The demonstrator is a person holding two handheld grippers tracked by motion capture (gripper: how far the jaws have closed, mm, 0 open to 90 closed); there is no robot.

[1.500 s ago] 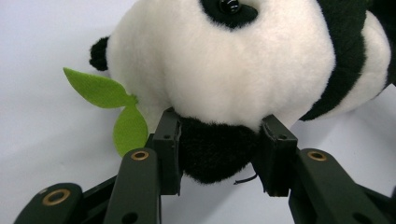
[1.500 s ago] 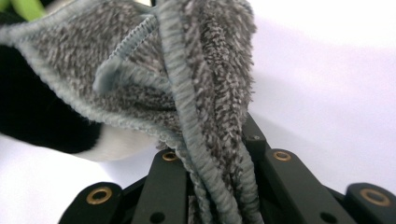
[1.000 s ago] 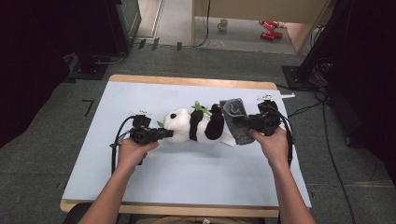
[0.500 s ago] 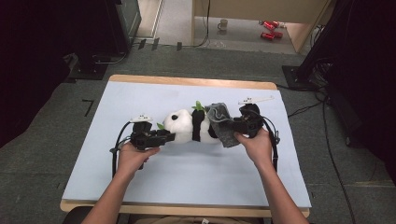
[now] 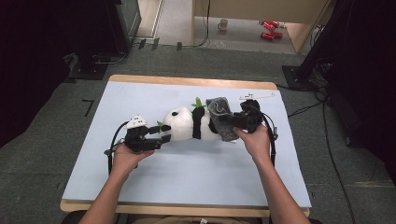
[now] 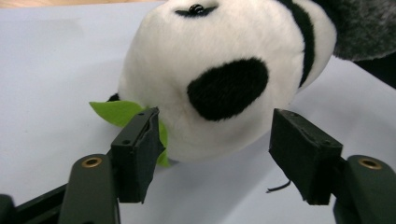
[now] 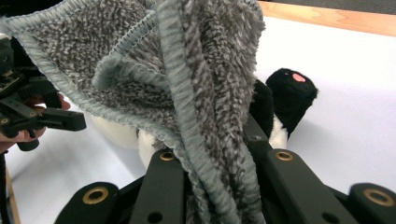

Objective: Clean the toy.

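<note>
Left gripper point(image 5: 156, 135): jaws apart, having just been opening. The panda's point(image 5: 189, 123) head lies between the pads point(image 6: 140, 149), which stand clear of the plush on both sides in the left gripper view. A green leaf point(image 6: 116, 112) sits just beside the left pad, touching the head. This gripper lies low on the table point(image 5: 187, 177), pointing toward the panda's head.

Right gripper point(image 5: 236, 123): jaws together, clamped on a grey cloth point(image 5: 222, 116). In the right gripper view the cloth point(image 7: 187, 84) rises from between the jaws in folds and blocks most of the panda. Its stitched edge runs up the middle of that view. Beyond the cloth, a black paw point(image 7: 292, 88) with a pink spot lies on the table, and the left gripper point(image 7: 37, 116) shows farther off at the far side of the toy.

Panda position: on its side near the table's centre, between the two grippers. Its long axis runs from the left gripper to the right gripper. The head points at the left gripper; the hind end points at the right gripper, where the cloth drapes over it. A second green leaf point(image 5: 198, 102) stands on the far side of the body from the person.

Surroundings: light blue table cover with a wooden rim. On the floor beyond the table stand a mug point(image 5: 223, 23) and red cans point(image 5: 267, 29), well apart from both grippers. Cables trail from each gripper across the table.
</note>
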